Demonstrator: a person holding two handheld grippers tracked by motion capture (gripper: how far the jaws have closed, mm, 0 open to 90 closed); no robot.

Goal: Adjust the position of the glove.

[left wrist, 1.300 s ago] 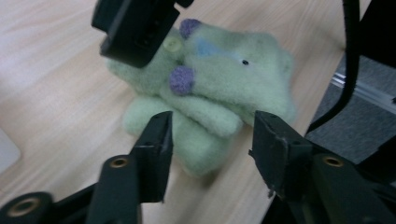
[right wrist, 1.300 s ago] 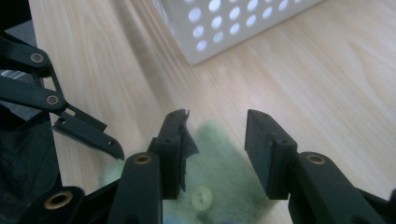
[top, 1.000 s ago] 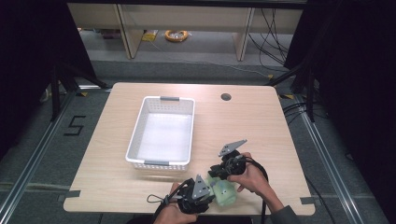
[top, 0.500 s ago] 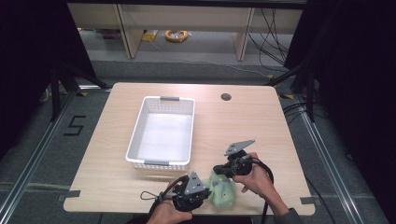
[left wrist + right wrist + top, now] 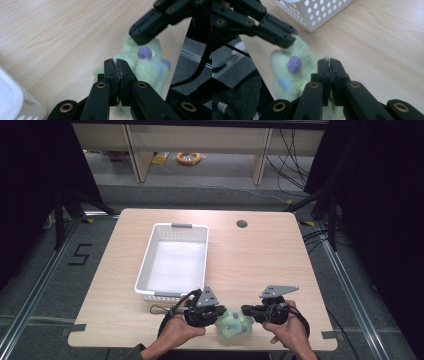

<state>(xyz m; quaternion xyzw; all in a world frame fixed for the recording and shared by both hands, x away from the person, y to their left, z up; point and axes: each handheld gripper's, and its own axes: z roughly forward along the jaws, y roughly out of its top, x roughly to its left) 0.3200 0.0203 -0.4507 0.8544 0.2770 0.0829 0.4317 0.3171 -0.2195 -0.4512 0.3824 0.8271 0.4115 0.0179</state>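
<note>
**Desk:** Where does the toy sit?

**Photographer:** A pale green plush toy with purple bobbles sits at the near edge of the wooden bench, between the person's two hands. The left gripper pinches its left side; the right gripper pinches its right side.

**Desk:** And the jaws?

**Photographer:** Both pairs are clenched. In the left gripper view the black jaws meet on a thin fold of green fleece, and the right gripper view shows the same, with a tuft caught between the pads. Both have just been closing on it.

**Desk:** Anything else nearby?

**Photographer:** A white perforated basket stands on the bench just beyond the left gripper, apart from the toy.
</note>
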